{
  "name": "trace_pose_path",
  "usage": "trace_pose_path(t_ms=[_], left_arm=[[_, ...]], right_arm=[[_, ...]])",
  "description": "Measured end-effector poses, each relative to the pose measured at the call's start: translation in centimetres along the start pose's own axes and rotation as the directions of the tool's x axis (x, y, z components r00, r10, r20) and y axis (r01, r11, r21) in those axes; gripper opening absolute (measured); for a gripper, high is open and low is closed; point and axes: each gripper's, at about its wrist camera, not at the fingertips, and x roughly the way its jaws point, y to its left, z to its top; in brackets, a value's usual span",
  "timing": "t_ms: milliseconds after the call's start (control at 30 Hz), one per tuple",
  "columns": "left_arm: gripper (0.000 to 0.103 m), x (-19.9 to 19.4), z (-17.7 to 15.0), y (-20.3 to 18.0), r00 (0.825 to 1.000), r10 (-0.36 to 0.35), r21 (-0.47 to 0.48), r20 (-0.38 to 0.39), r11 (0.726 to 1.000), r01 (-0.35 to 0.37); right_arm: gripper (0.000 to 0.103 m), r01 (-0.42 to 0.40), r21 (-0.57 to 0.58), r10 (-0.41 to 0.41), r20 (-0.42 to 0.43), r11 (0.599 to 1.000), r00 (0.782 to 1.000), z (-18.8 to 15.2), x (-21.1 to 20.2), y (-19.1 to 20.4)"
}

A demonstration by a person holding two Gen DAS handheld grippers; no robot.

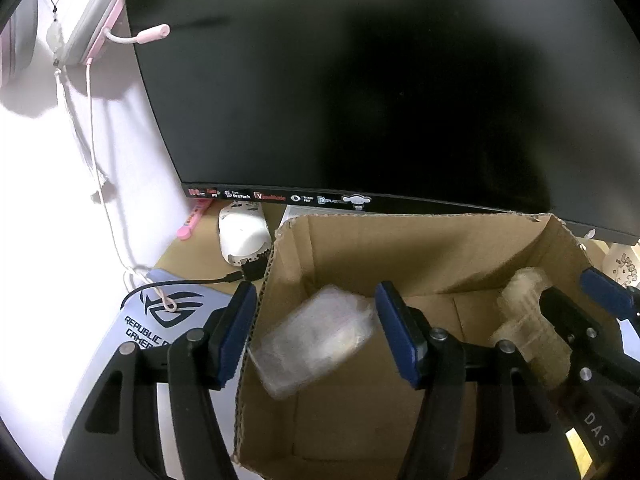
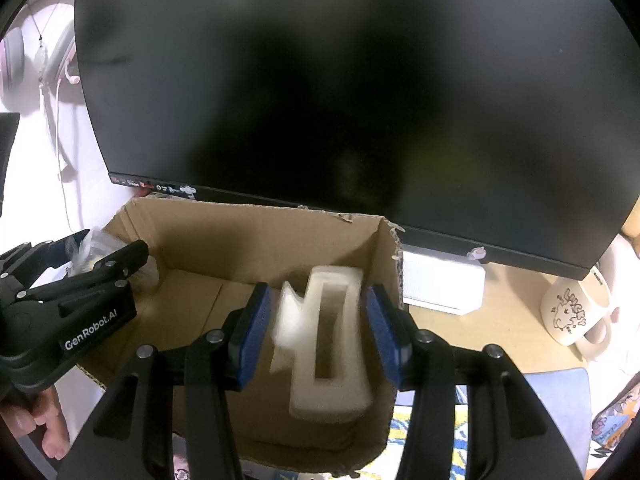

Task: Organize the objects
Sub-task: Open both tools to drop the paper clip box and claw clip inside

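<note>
An open cardboard box (image 1: 400, 248) stands in front of a dark monitor. My left gripper (image 1: 316, 300) hangs over the box's left side, its blue pads against the ends of a clear plastic packet (image 1: 316, 340), which looks blurred. The right wrist view shows that packet (image 2: 94, 246) between the left gripper's (image 2: 116, 240) fingers at the box's (image 2: 260, 236) left wall. My right gripper (image 2: 318, 292) is shut on a white foam piece (image 2: 332, 344) over the box's right half. From the left wrist view, the foam piece (image 1: 524, 320) sticks out past the right gripper (image 1: 568, 288).
The monitor (image 1: 360, 80) rises close behind the box. A pink headset (image 1: 96, 20) hangs on the wall; a white mouse (image 1: 244, 236) and a grey mouse pad (image 1: 160, 320) lie to the left. A white box (image 2: 440, 288) and a mug (image 2: 572, 312) stand to the right. A hand (image 2: 44, 424) grips the left tool.
</note>
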Motion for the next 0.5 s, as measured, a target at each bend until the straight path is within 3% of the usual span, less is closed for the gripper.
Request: trace_pose_path(t_ms=[233, 300, 333, 400, 467, 500], left_arm=[[0.063, -1.6, 0.3, -0.1, 0.999, -0.003, 0.007, 0.040, 1.000, 0.003], [0.080, -2.2, 0.4, 0.0, 0.998, 0.002, 0.000, 0.056, 1.000, -0.002], [0.084, -2.6, 0.5, 0.1, 0.998, 0.006, -0.004, 0.069, 1.000, -0.006], [0.087, -3.7, 0.6, 0.4, 0.994, 0.023, -0.012, 0.105, 1.000, -0.022], [0.088, -4.5, 0.8, 0.6, 0.992, 0.034, -0.013, 0.122, 0.999, -0.032], [0.093, -5.0, 0.9, 0.8, 0.990, 0.041, -0.015, 0.135, 0.999, -0.039]], right_arm=[[0.053, -0.010, 0.009, 0.010, 0.004, 1.000, 1.000, -0.1, -0.5, -0.3], [0.053, -0.031, 0.015, 0.030, 0.010, 0.999, 0.999, -0.1, -0.8, -0.4], [0.054, -0.040, 0.019, 0.040, 0.015, 0.999, 0.999, -0.1, -1.0, -0.4], [0.059, -0.055, 0.028, 0.054, 0.027, 0.998, 0.998, 0.0, -1.6, -0.6], [0.074, -0.062, 0.031, 0.061, 0.047, 0.998, 0.997, -0.1, -2.2, -0.7], [0.076, -0.062, 0.030, 0.060, 0.057, 0.998, 0.997, 0.1, -2.5, -0.6]])
